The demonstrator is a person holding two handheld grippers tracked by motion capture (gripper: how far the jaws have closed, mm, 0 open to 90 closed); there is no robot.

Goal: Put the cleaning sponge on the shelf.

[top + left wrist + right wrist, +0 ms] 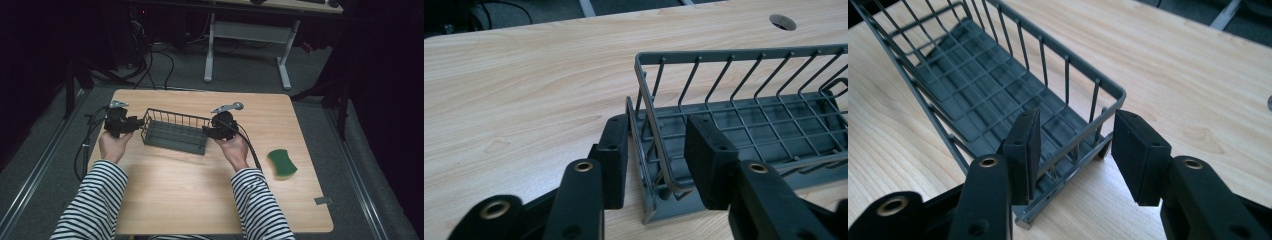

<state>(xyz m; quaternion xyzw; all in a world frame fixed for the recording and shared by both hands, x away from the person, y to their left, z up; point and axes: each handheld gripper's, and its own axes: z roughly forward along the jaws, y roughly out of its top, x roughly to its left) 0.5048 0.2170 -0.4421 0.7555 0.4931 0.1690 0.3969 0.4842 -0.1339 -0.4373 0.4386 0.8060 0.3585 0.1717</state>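
From above, the high view shows a wooden table (200,200) with a dark grey wire basket (175,131) lying a little left of its middle, long side across the table. A person in striped sleeves holds a gripper at each short end: the left gripper (131,125) at the basket's left end, the right gripper (210,131) at its right end. A green sponge (282,163) lies well apart, near the table's right edge. Beyond the table stands the white frame of another desk (247,45).

Along the left gripper (659,150), its own view shows the two black jaws standing apart on either side of the basket's end wall (651,135) — one jaw outside the basket, the other inside over the grid floor. A gap shows between each pad and the wire, so nothing is clamped. A round cable hole (782,21) sits in the tabletop farther off.

Along the right gripper (1078,147), the jaws likewise straddle the basket's other end (1088,130). The inner pad lies close against the upright wires, perhaps touching; the outer pad stands clear over bare wood — the jaws are parted and not pressing the wall between them. The basket rests flat on the table.
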